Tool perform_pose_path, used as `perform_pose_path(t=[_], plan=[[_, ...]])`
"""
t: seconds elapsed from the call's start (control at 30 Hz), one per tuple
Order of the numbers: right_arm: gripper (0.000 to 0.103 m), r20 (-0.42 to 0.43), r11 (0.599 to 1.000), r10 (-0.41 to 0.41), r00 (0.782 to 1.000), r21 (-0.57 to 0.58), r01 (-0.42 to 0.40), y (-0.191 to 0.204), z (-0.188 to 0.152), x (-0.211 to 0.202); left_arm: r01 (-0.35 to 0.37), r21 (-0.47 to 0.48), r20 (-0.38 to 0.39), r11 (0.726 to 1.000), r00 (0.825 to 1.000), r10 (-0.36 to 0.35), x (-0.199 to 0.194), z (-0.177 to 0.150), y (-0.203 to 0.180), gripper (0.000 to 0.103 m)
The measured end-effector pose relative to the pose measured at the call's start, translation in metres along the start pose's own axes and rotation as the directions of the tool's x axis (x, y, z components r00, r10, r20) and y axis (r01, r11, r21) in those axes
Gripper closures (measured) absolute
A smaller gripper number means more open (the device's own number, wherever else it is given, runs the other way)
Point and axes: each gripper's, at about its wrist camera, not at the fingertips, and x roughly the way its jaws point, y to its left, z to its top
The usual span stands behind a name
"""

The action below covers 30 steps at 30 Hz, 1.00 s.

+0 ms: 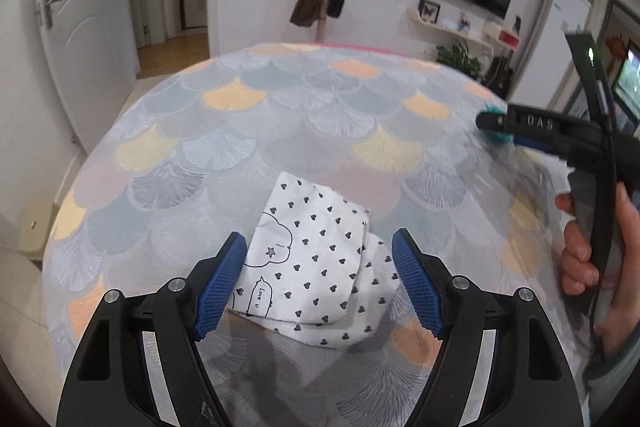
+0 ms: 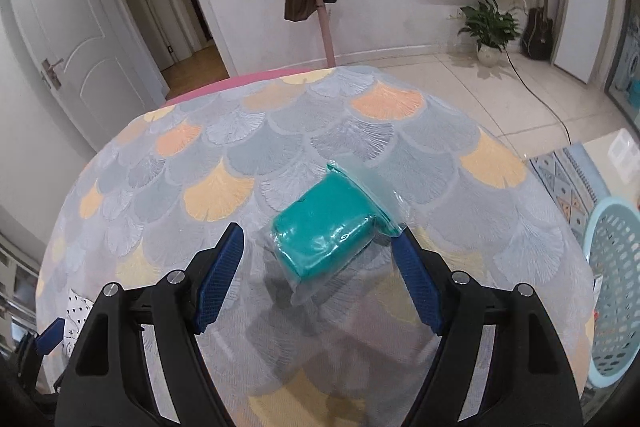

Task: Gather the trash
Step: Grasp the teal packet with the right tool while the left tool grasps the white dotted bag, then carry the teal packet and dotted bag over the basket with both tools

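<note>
- The left gripper (image 1: 318,277) is hanging wide open, its blue pads straddling a white paper wrapper (image 1: 316,267) dotted with little black hearts. Nothing is being pinched yet.
- The wrapper is lying flat and crumpled on the table (image 1: 280,115), close to the near edge, framed between the two pads.
- The right gripper (image 2: 318,277) is just as wide and empty, angling down over a teal packet (image 2: 326,233) sealed in clear plastic; the packet is sitting nearer the right pad than the left.
- To do this well, I'd say the left should be coming straight down so both pads are meeting the raised fold of the paper, not the cloth underneath.
- The right looks like it wants centring first, or the slick plastic could be squirting out sideways as the pads close.
- Out to the right, a pale blue basket (image 2: 612,291) is standing beside the table, likely the drop point.
- From the left view, the person's hand (image 1: 592,247) is gripping the right tool well clear of the wrapper, so the two aren't crowding each other.
- The patterned tablecloth is the one snag: soft fabric that could be getting caught with the paper.
</note>
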Motion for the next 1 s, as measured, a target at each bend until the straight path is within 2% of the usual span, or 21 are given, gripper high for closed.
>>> perform_pose_path(t=[0.1,0.17,0.23,0.3,0.4,0.5,0.73,1.0], plan=[[0.032,0.004,0.999,-0.031,1.000,-0.034,0.031,0.007,0.001,0.002,-0.008,0.006,-0.020,1.000,1.000,0.008,0.003,-0.001,-0.002,0.032],[0.047,0.019,0.997,-0.055,0.998,-0.052,0.056,0.010,0.000,0.000,-0.017,0.006,-0.017,1.000,1.000,0.017,0.004,-0.001,-0.004,0.034],[0.055,0.024,0.997,-0.056,0.998,-0.059,0.057,0.012,-0.001,-0.001,-0.023,0.008,-0.011,1.000,1.000,0.023,0.003,-0.001,-0.003,0.046],[0.058,0.038,0.997,-0.059,0.998,-0.056,0.061,0.011,-0.002,-0.004,-0.016,-0.001,-0.005,1.000,1.000,0.016,0.001,-0.001,-0.001,0.051],[0.060,0.076,0.998,-0.026,0.997,-0.047,0.030,0.007,-0.003,-0.013,0.043,-0.060,0.015,0.997,0.999,-0.043,-0.004,-0.002,0.011,0.060],[0.060,0.146,0.998,0.034,0.989,-0.049,-0.027,0.004,-0.008,-0.032,0.154,-0.126,0.044,0.980,0.988,-0.149,-0.008,-0.002,0.023,0.082],[0.060,0.190,0.997,0.082,0.978,-0.012,-0.081,-0.010,-0.029,-0.068,0.179,-0.125,0.068,0.976,0.983,-0.172,-0.015,0.000,0.018,0.090],[0.060,0.285,0.998,0.053,0.957,0.009,-0.058,-0.031,-0.045,-0.128,0.239,-0.047,0.113,0.970,0.966,-0.233,-0.037,0.008,-0.017,0.091]])
